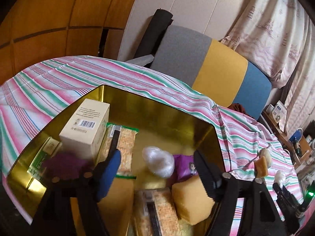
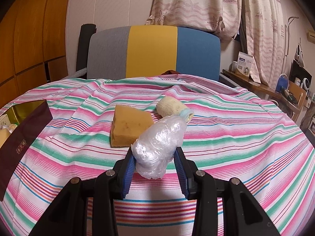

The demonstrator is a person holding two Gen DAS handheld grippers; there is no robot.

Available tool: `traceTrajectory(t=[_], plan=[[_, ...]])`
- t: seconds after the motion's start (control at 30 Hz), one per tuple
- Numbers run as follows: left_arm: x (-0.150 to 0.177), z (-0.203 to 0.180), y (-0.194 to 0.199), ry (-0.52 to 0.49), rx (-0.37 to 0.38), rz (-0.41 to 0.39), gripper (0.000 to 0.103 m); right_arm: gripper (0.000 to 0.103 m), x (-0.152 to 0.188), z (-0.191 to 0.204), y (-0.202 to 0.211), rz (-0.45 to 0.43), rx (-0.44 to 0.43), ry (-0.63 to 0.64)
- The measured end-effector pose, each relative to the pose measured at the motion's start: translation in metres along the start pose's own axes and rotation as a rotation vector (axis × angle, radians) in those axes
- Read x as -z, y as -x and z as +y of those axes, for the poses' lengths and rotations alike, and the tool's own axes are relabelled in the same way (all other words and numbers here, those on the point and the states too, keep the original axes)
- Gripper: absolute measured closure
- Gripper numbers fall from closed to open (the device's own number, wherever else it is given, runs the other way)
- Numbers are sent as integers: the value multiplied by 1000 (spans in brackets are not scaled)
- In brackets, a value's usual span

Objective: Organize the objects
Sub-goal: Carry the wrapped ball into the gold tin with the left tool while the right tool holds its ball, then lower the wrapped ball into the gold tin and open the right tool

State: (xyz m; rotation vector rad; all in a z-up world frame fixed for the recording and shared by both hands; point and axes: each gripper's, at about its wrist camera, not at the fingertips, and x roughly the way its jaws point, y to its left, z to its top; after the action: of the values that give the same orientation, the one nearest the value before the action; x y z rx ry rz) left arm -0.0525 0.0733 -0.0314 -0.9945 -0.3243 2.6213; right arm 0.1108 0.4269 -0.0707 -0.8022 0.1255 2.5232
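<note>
In the left wrist view my left gripper [image 1: 157, 154] hangs open over a gold-lined tin box [image 1: 183, 118]. Beneath the spread fingers lies a white plastic bundle [image 1: 158, 161], untouched by the pads. The box also holds a cream carton [image 1: 86, 129], cracker packs [image 1: 126, 149], a purple packet [image 1: 186, 167] and a yellow sponge [image 1: 191, 200]. My right gripper [image 2: 154, 153] is shut on another plastic-wrapped bundle [image 2: 159, 147], held above the striped tablecloth [image 2: 236, 137]. Just beyond it on the cloth lie a yellow sponge [image 2: 131, 127] and a cream loofah roll [image 2: 173, 106].
The box's dark red wall [image 2: 23, 135] stands at the left of the right wrist view. A grey, yellow and blue chair back [image 2: 151, 51] rises behind the table. A cluttered side shelf [image 2: 285, 92] is at the right, a wooden wardrobe [image 1: 49, 19] at the left.
</note>
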Motion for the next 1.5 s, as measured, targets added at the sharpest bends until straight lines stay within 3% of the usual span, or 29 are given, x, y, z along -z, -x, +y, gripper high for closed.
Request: traceTrajectory(t=[0.4, 0.57, 0.73, 0.9, 1.2, 1.5], plan=[[32, -11, 33, -77, -29, -25, 0, 64, 1, 5, 6, -25, -9, 22], [35, -8, 42, -100, -43, -43, 0, 64, -1, 16, 13, -20, -52, 55], [30, 6, 47, -38, -54, -40, 0, 64, -2, 36, 34, -37, -168, 26], [27, 16, 49, 13, -69, -23, 0, 64, -12, 79, 53, -62, -295, 62], [29, 23, 55, 8, -96, -39, 0, 64, -48, 171, 58, -73, -501, 201], [28, 33, 56, 49, -81, -15, 0, 64, -67, 243, 14, 22, -519, 322]])
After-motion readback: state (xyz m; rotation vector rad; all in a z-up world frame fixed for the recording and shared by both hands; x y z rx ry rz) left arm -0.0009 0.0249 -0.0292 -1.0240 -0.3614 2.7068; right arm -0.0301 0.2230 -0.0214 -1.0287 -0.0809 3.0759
